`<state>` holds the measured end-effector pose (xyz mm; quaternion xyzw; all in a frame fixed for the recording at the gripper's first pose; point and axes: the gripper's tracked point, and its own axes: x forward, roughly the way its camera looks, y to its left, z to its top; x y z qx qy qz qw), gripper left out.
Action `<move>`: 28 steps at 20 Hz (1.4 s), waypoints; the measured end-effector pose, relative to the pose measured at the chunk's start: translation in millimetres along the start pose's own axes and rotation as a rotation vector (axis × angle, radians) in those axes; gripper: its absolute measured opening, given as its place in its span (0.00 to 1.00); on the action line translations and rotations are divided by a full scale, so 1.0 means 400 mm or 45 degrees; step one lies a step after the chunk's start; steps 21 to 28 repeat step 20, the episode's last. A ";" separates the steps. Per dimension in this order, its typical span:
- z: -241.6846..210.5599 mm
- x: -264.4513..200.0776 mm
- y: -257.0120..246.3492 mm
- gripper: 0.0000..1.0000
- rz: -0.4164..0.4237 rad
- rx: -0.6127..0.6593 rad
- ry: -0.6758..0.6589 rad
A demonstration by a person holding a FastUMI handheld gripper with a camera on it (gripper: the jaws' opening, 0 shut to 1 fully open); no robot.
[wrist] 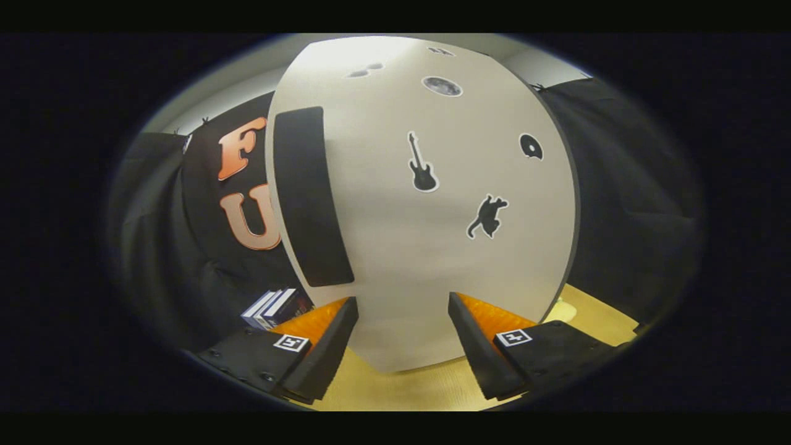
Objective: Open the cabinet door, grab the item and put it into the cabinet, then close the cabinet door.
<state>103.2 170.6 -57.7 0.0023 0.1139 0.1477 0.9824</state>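
1. Gripper view: hand-held gripper (pixel 403 309) sits at bottom centre of the frame, fingers spread wide apart, nothing held between them.
2. Cabinet door (pixel 426 247) takes up the centre of the frame, just ahead of the fingers. It is a white panel and looks closed flat toward the camera.
3. Handle (pixel 309 198): a dark vertical bar along the door's left edge, left of centre, above and just beyond the left finger. Fingers are near the door's lower part, not touching the handle.
4. Stickers on the door: guitar sticker (pixel 422 164) at centre, cat sticker (pixel 488 216) lower right of it, a round disc sticker (pixel 531 146) toward the right edge, a moon-like round sticker (pixel 442 86) near the top. Two small dark marks at upper left of the door are too distorted to tell.
5. Worktop (pixel 420 389): yellow-tan surface, showing under the door's lower edge and between the fingers, also at lower right.
6. Books (pixel 272 307): a small stack at lower left, beside the left finger, left of the cabinet; possibly the item to stow, can't confirm.
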 end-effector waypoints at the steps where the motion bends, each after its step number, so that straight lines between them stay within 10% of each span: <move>1: 0.010 -0.022 -0.006 0.95 -0.006 -0.012 0.000; 11: 0.154 -0.281 -0.091 0.95 -0.096 -0.035 -0.143; 28: 0.150 -0.337 -0.097 0.97 -0.130 -0.022 -0.179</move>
